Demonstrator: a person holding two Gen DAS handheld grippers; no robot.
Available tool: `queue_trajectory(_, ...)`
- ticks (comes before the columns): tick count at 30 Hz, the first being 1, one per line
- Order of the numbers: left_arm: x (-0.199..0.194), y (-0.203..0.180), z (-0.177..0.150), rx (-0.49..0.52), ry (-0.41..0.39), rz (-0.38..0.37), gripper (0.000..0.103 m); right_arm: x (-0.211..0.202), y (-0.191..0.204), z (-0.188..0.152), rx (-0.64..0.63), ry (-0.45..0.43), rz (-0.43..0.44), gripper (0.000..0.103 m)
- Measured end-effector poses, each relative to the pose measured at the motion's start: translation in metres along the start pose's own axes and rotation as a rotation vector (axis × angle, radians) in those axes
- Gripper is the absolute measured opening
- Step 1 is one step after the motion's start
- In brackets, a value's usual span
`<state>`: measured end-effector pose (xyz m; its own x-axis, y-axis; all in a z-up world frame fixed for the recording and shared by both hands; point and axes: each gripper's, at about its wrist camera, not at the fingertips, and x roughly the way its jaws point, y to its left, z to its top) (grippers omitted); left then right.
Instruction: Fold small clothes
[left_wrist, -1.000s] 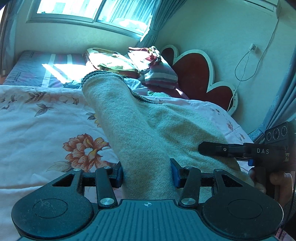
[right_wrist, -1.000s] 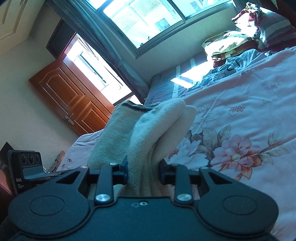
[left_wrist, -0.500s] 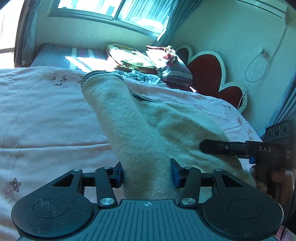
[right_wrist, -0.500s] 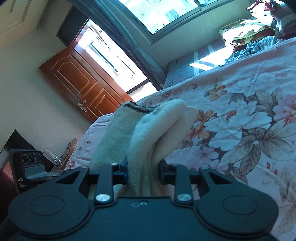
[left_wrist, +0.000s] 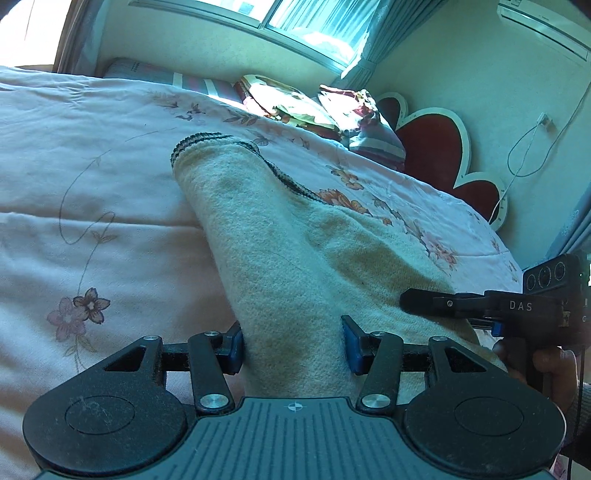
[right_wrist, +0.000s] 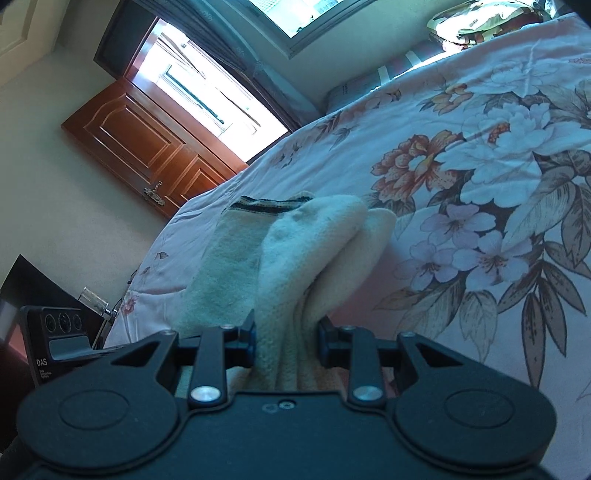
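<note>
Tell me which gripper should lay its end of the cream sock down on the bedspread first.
Probably the left gripper: it holds the long cuff end of the sock, whose striped edge already reaches out over the bedspread. The right gripper clamps the bunched end.

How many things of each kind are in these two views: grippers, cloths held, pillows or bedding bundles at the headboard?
Grippers: 2, left gripper and right gripper
Cream cloth held by both: 1
Bundles at the headboard: 2, a yellow one and a striped one
Total: 5
</note>
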<state>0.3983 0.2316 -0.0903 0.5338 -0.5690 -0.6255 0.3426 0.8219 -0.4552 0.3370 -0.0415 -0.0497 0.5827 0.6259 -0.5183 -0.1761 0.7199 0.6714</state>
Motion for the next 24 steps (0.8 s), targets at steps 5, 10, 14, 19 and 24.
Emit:
queue_trajectory(5,0.010,0.009,-0.008,-0.026,-0.044,0.030,0.078,0.003,-0.012,-0.003,0.017,0.015,-0.030,0.029)
queue_trajectory(10,0.007,0.003,-0.012,-0.015,-0.070,0.066,0.078,-0.002,-0.019,-0.006,0.052,-0.003,-0.047,0.032)
queue_trajectory(14,-0.027,-0.005,-0.018,-0.038,-0.131,0.112,0.078,-0.029,0.010,-0.003,-0.111,-0.031,-0.123,0.039)
queue_trajectory(19,-0.063,-0.035,-0.030,0.035,-0.178,0.078,0.078,-0.064,0.065,-0.013,-0.341,-0.080,-0.100,0.038)
queue_trajectory(24,-0.071,-0.058,-0.051,0.052,-0.211,-0.021,0.066,-0.058,0.097,-0.045,-0.581,0.014,-0.113,0.030)
